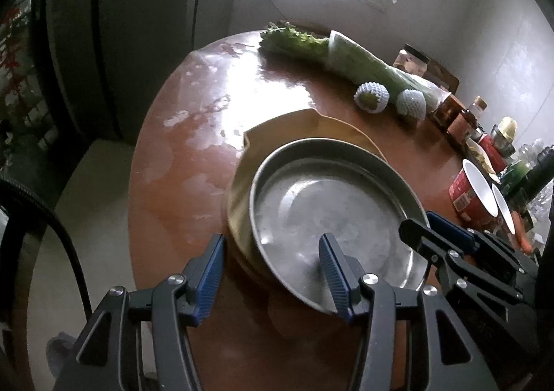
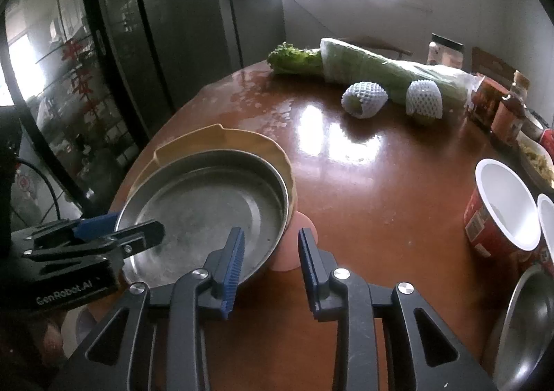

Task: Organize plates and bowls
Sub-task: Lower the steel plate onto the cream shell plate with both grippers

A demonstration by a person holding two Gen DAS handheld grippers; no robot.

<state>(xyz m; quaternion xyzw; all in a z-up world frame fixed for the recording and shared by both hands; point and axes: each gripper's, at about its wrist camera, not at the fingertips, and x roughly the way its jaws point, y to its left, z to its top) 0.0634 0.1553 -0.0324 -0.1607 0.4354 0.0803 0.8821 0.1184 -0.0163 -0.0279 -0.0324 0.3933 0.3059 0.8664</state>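
Note:
A round steel pan (image 1: 329,204) sits nested in a chipped yellow plate (image 1: 277,135) near the edge of a brown round table (image 1: 194,155). My left gripper (image 1: 271,273) is open and straddles the pan's near rim, one blue pad outside and one inside, with gaps on both sides. My right gripper (image 1: 420,222) reaches in at the pan's right rim. In the right wrist view that right gripper (image 2: 271,263) is open astride the steel pan's (image 2: 207,204) rim, beside a pink shape (image 2: 294,245) under the yellow plate (image 2: 214,138). The left gripper (image 2: 138,223) shows at the pan's left side.
Wrapped lettuce (image 2: 363,65) and two foam-netted fruits (image 2: 363,98) lie at the far side. Red cups (image 2: 502,211) with white insides, jars (image 2: 509,114) and a steel bowl (image 2: 526,321) crowd the right. A dark fridge (image 2: 166,27) stands past the table's left edge.

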